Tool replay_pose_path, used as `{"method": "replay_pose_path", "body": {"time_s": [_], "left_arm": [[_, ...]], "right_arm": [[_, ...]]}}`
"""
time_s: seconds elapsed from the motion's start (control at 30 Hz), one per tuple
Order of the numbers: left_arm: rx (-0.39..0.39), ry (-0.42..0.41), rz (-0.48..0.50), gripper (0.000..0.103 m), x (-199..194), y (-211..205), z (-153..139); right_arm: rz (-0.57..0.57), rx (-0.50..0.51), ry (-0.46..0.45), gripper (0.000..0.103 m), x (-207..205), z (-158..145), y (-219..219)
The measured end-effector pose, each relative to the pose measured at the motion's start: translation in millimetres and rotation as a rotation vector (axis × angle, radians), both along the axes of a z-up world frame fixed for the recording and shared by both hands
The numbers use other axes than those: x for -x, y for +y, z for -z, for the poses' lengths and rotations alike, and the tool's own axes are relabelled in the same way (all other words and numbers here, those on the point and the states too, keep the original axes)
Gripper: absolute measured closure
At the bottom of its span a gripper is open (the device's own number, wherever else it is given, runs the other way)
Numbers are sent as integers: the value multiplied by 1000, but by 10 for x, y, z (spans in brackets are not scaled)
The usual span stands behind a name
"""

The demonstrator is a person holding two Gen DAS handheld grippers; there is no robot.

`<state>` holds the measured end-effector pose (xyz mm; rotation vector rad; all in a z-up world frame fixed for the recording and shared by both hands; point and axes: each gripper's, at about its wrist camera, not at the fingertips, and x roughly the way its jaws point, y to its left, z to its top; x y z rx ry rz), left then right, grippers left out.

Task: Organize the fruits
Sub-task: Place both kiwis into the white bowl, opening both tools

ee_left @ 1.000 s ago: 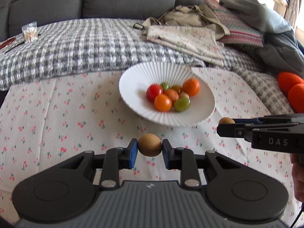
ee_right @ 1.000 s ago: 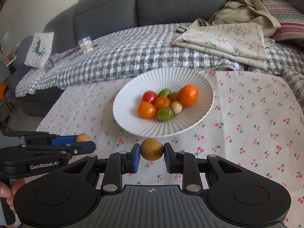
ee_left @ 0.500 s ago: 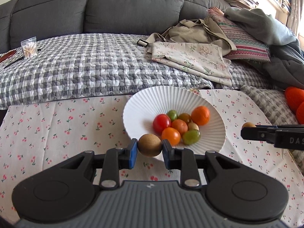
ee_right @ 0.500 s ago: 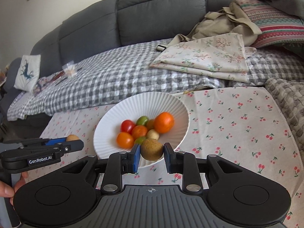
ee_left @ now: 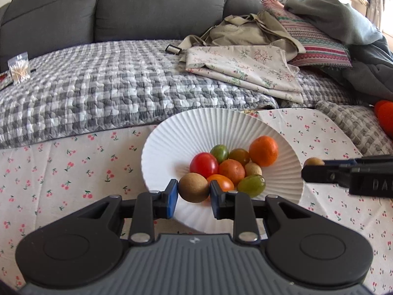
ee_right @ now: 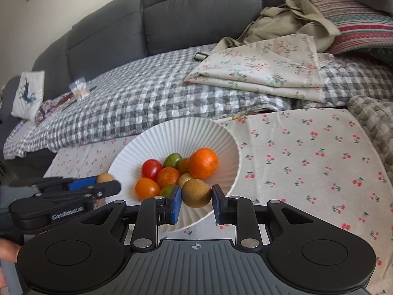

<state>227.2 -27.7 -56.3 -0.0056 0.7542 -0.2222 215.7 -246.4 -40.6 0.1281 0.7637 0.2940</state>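
Over ribbed white bowl (ee_left: 186, 132), both tongs (ee_left: 194, 191) (ee_right: 196, 194) pinching round, rough brown fruits (ee_left: 193, 187) (ee_right: 196, 193)

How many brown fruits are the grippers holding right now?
2: one brown fruit in the left gripper, another in the right gripper, both over the white bowl's near rim.

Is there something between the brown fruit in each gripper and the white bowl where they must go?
Nothing visible blocks either. The left gripper and right gripper each hold a brown fruit at the white bowl near rim; only the fruit pile fills its middle.
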Motion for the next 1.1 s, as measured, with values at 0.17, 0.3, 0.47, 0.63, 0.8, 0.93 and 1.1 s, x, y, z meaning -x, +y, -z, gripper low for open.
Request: {"method": "replay_pose_path", "body": {"time_s": [0.17,0.3,0.47,0.63,0.8,0.93,1.1], "left_arm": [[52,22,-1,77,-89,86,75],[37,25,1,77,-98,87,132],[46,22,4,77,-104,96,146],[57,21,12,70,-76,112,120],[84,13,-13,55,-12,218,52],[93,18,-40,49,64,335,3],[123,19,-102,45,209,469,-111]], "right_arm": [[-31,39,5,77,-56,82,119],[-37,53,19,77,-107,164,155],[-54,79,27,76,-126,221,226],[-23,54,12,74,-121,172,159],[-1,44,9,74,-62,129,62],[-6,69,20,74,33,128,76],[-11,29,16,68,171,-9,97]]}}
